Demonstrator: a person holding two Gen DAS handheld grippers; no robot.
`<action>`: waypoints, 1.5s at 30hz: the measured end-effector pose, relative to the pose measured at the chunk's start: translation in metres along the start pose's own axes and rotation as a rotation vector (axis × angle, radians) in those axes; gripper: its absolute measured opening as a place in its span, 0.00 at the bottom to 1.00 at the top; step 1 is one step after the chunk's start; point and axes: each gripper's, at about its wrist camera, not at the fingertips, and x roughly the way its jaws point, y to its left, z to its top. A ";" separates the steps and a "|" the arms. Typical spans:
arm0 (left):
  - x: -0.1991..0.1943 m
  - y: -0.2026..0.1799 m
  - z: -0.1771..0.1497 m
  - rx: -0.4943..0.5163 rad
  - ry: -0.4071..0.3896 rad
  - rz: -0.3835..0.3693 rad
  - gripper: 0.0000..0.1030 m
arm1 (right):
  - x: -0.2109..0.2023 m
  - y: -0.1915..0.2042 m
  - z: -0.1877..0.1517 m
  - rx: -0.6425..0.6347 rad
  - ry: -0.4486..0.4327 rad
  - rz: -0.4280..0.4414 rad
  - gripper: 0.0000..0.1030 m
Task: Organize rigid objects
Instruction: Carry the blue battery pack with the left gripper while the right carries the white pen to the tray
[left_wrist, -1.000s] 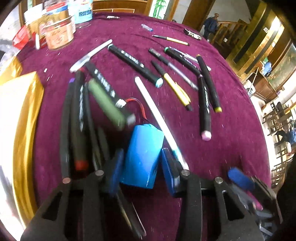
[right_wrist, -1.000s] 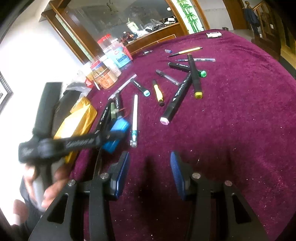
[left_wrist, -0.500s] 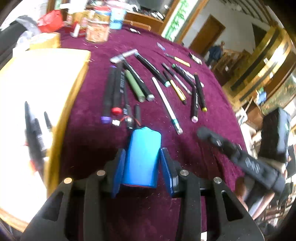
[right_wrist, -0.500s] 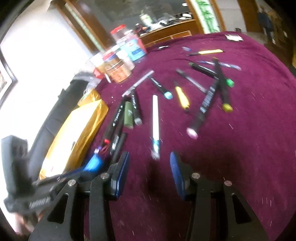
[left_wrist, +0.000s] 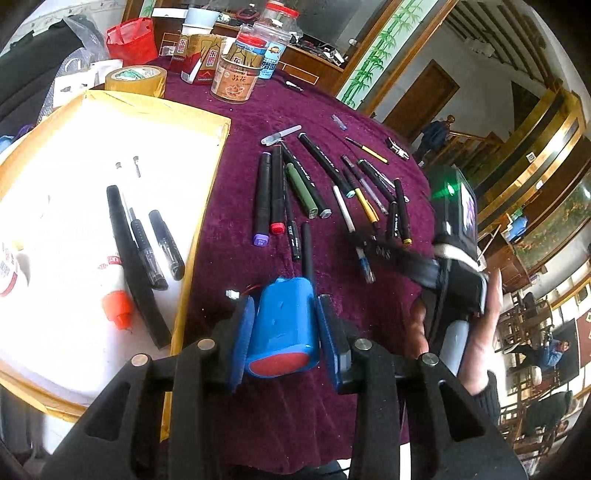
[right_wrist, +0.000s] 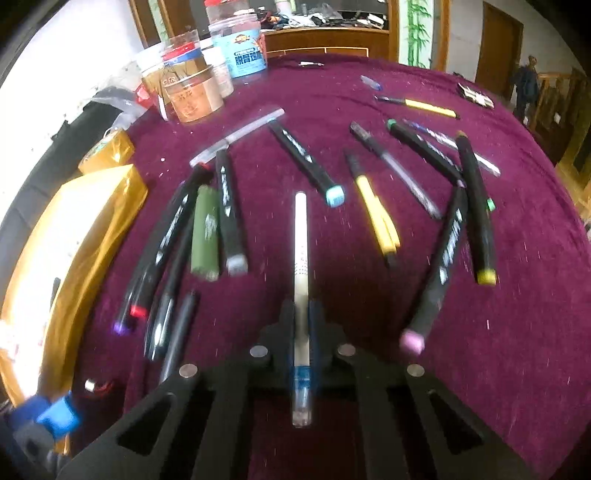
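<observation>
While my left tool (left_wrist: 284, 325) grips the blue battery pack (left_wrist: 284, 328) between its two pads, the pack's long axis runs along the tool's fingers, red end cap toward the camera, its wire and white plug (left_wrist: 232, 294) trailing out on the far left. The pads have just been closing in on it. It hangs above the worktop (left_wrist: 258, 110), just right of the gold-edged tray (left_wrist: 207, 206), which serves as landmark for the entries below.

Item: white pen (right_wrist: 301, 280), one, clamped in my right tool (right_wrist: 303, 325), whose jaws have just snapped tight on it. Long axis along the fingers; clear blue-banded tip toward the camera, plain white end pointing away over the worktop, well right of the tray.

Item: on the tray's white floor, three black pens (left_wrist: 147, 240) lying roughly parallel, one long black strip (left_wrist: 133, 269) beside them, one orange-capped piece (left_wrist: 118, 306), two small screws (left_wrist: 127, 166).

Item: right of the tray on the purple cloth, a fan of markers and pens, mostly pointing away from me: one green marker (right_wrist: 205, 229), one yellow pen (right_wrist: 376, 218), one pink-capped black marker (right_wrist: 436, 269), one yellow-capped black marker (right_wrist: 476, 210), one blue-capped black marker (right_wrist: 306, 162). The rest blur together; I cannot count them surely.

Item: beyond the tray, one roll of tape (left_wrist: 135, 79), several jars (left_wrist: 236, 74) and cartons, number uncertain.

Item: my right hand (left_wrist: 476, 332) on its tool's handle, far right of the tray.
</observation>
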 end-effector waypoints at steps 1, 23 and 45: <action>-0.001 0.001 0.000 0.001 -0.001 -0.001 0.31 | -0.005 -0.002 -0.008 0.009 0.005 0.011 0.06; -0.049 0.031 0.013 -0.040 -0.103 0.005 0.08 | -0.044 0.013 -0.075 0.044 -0.026 0.133 0.07; 0.024 -0.029 -0.013 0.362 0.107 0.214 0.58 | -0.048 -0.001 -0.080 0.025 -0.026 0.207 0.07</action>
